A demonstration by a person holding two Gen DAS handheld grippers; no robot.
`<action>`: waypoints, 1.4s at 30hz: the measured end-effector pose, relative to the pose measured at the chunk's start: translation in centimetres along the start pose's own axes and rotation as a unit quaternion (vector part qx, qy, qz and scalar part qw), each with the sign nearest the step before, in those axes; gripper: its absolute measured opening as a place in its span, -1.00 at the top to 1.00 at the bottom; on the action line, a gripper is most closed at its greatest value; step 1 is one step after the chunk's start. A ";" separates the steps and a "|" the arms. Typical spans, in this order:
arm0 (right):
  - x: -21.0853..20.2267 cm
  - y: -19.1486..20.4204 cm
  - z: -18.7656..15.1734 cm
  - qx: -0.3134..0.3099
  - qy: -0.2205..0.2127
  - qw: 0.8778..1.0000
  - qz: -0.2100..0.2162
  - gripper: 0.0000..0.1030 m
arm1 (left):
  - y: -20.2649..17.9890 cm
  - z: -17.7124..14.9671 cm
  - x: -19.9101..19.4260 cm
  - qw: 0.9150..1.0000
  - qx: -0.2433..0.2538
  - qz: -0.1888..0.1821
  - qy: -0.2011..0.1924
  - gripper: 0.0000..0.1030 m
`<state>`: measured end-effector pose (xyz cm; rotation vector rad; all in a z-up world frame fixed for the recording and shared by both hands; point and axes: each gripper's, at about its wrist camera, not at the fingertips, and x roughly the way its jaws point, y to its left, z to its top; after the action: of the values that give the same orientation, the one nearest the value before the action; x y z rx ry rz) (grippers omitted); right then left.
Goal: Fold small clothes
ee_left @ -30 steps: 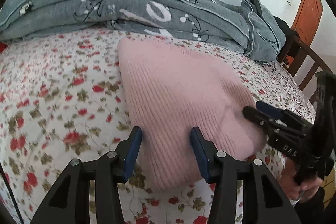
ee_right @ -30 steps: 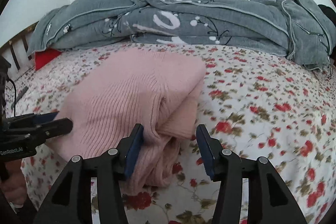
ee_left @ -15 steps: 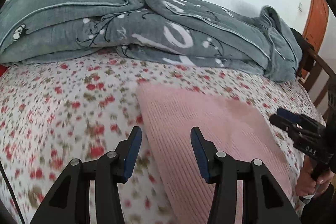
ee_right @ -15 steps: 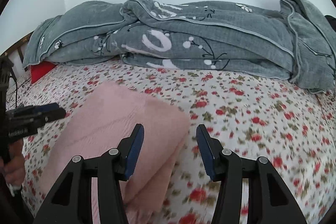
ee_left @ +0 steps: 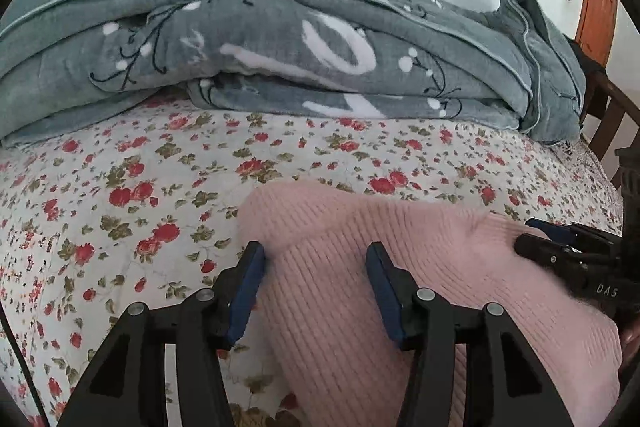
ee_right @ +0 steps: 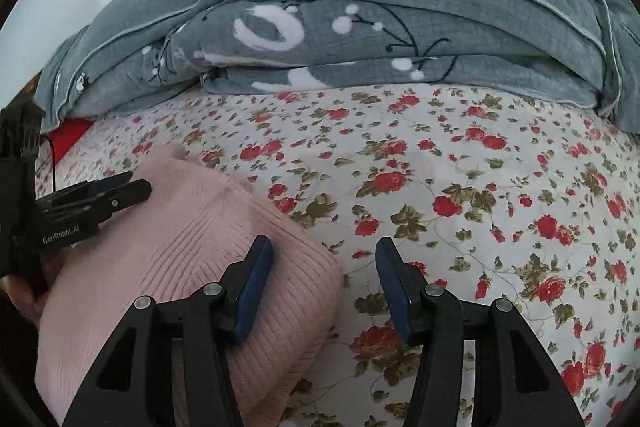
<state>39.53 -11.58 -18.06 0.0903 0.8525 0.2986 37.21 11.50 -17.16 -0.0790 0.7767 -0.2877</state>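
Pink ribbed knit fills the left wrist view: the folded sweater (ee_left: 420, 267) lies on the floral bedsheet (ee_left: 120, 187), its left edge between the parted blue pads of the left gripper (ee_left: 316, 277), whose jaws have just been opening and press on nothing. From the right wrist, the right gripper (ee_right: 324, 275) stands released too, one pad over the sweater's right corner, the other over the sheet, a grey blanket (ee_right: 400, 27) behind.

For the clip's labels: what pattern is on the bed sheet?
Small red roses with olive leaves on the white bed sheet; clearest in the right wrist view.
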 end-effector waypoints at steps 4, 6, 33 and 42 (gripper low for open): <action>-2.4 0.5 0.2 0.000 -0.037 0.999 -0.009 -0.02 | 0.6 0.1 -1.3 1.000 -0.016 -0.022 -0.007 0.03; -4.2 1.6 0.2 -0.018 -0.059 0.998 0.012 -0.02 | 0.3 -0.1 -2.2 0.999 -0.015 -0.047 -0.009 0.01; -7.3 3.3 -5.6 0.028 -0.023 0.999 0.021 0.16 | -4.6 -5.6 -8.1 1.000 0.000 -0.024 -0.002 -0.02; -9.3 4.2 -6.2 0.031 -0.026 0.999 -0.003 0.16 | -3.8 -7.7 -9.9 0.998 -0.043 -0.043 -0.002 -0.06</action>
<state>28.16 -10.54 -14.59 0.1531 0.8110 0.2627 24.26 10.91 -15.29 -0.1945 0.7829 -0.3348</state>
